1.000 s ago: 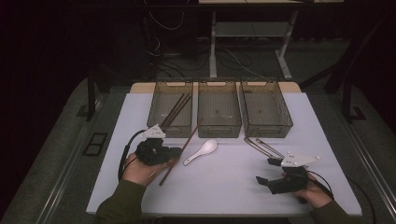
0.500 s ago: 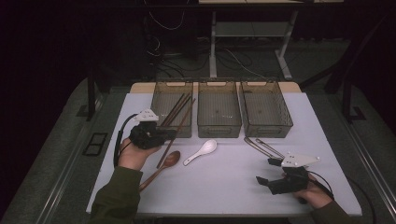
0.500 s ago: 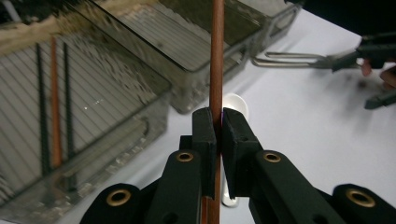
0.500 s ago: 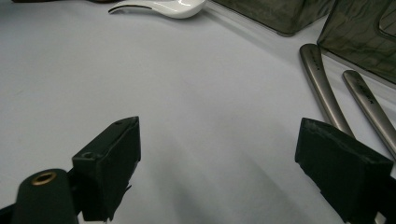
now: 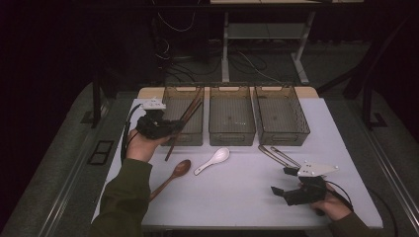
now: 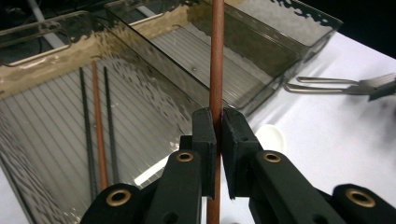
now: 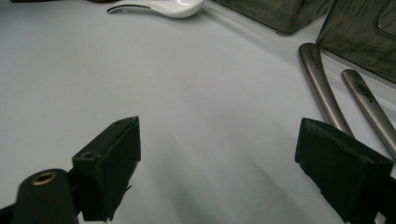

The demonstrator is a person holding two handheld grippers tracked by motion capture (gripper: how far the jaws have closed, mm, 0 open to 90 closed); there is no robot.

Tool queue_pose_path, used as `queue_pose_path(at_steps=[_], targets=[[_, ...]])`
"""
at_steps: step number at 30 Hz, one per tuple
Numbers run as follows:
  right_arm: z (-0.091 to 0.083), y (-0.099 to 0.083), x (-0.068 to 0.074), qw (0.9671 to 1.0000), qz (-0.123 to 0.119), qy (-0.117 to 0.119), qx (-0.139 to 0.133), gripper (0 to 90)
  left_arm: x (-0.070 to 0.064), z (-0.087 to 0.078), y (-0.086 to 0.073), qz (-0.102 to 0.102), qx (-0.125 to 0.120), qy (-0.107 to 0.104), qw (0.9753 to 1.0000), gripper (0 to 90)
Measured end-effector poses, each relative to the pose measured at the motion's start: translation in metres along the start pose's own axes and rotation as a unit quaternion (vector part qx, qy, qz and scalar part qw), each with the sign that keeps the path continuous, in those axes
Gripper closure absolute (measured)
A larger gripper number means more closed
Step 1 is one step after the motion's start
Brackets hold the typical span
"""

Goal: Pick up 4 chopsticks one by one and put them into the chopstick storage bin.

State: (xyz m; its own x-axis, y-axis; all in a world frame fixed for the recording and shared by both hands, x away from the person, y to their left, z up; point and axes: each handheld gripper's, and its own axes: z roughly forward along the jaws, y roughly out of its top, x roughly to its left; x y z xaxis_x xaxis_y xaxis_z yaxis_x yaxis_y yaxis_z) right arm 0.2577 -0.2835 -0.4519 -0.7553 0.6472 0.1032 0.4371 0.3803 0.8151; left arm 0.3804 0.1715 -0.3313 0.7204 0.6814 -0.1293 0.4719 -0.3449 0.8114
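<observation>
Starting with the left tongs (image 6: 218,126): clamping shut on a reddish-brown chopstick (image 6: 216,56), pinching it partway along its length so it's sticking out past the jaws on both sides. From the high view, holding that chopstick (image 5: 170,150) slanted across the front corner of the left bin (image 5: 185,139), upper end reaching over the bin, lower end hanging out over the table (image 5: 237,207). Also seeing a few more sticks (image 6: 95,140) lying flat along the bottom of that same bin in the left gripper view, two dark and one brown. Moving over to the right tongs (image 7: 219,154): gaping wide apart, gripping nothing, hovering low over bare table near the front right edge (image 5: 282,181). Spotting a steel two-armed utensil (image 7: 322,88) lying just beside them, in front of the right bin (image 5: 281,118). Then noticing a white soup spoon (image 5: 215,159) and a wooden spoon (image 5: 173,175) resting on the table below the middle bin (image 5: 231,118), near each other but not touching.
</observation>
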Motion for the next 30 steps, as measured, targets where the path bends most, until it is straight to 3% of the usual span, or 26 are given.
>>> queue_pose_path(at_steps=[8,18,23,30], targets=[[0.000,0.000,0.000,1.0000,-0.001,0.000,0.000,14.1,0.018,0.006,0.020,-0.003,-0.002,0.020,0.9998,83.7],[0.000,0.000,0.000,1.0000,0.001,-0.001,-0.003,14.1,0.046,0.016,0.046,0.002,0.012,0.060,0.9981,83.7],[0.001,0.000,0.000,1.0000,0.003,-0.001,-0.002,14.1,0.059,0.030,0.050,0.002,0.023,0.075,0.9969,83.7],[0.001,0.000,-0.001,1.0000,0.004,-0.001,-0.002,14.1,0.079,0.049,0.047,-0.025,0.041,0.081,0.9955,83.7]])
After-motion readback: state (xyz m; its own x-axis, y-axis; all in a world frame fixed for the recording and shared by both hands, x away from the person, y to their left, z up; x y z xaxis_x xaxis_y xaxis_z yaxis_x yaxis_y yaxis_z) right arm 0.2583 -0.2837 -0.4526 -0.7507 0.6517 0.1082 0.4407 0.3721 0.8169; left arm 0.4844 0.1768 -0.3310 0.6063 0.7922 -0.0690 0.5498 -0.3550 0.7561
